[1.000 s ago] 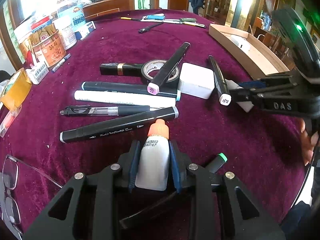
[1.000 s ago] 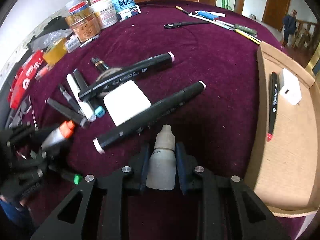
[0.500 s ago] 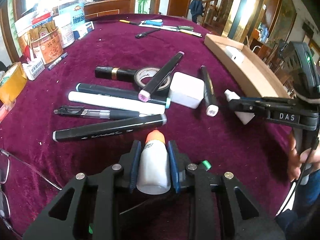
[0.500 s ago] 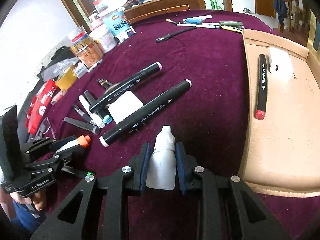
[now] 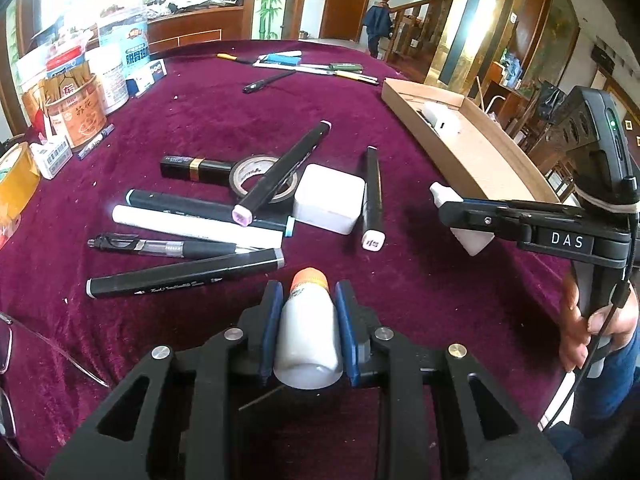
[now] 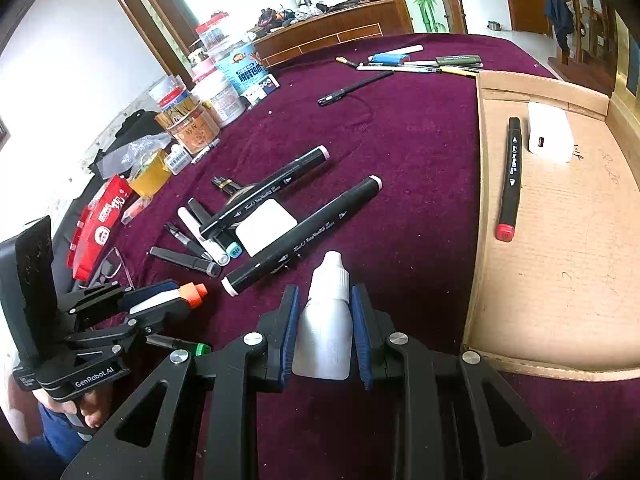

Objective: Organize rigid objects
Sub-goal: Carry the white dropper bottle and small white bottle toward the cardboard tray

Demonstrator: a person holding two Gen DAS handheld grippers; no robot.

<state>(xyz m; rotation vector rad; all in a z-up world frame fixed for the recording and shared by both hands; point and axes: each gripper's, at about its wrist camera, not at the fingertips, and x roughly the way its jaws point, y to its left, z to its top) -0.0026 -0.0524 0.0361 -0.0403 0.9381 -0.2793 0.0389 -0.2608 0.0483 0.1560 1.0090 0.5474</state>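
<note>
My left gripper (image 5: 306, 296) is shut on a white bottle with an orange cap (image 5: 307, 332), held above the maroon cloth; it also shows in the right wrist view (image 6: 192, 295). My right gripper (image 6: 325, 300) is shut on a white dropper bottle (image 6: 326, 332), also seen in the left wrist view (image 5: 472, 240), held just left of the cardboard tray (image 6: 560, 280). The tray holds a black marker with a red cap (image 6: 512, 176) and a white charger (image 6: 548, 136). Several black markers (image 5: 184, 276), a pen, a white box (image 5: 328, 198) and a tape roll (image 5: 256, 172) lie on the cloth.
Jars and cans (image 5: 80, 116) stand at the far left edge. More pens (image 6: 420, 65) lie at the table's far side. Glasses (image 5: 8, 360) lie at the near left. A green-capped marker (image 6: 198, 348) lies under the left gripper.
Both grippers have risen with their bottles. The right gripper has moved toward the cardboard tray. The left gripper has pulled back from the markers.
</note>
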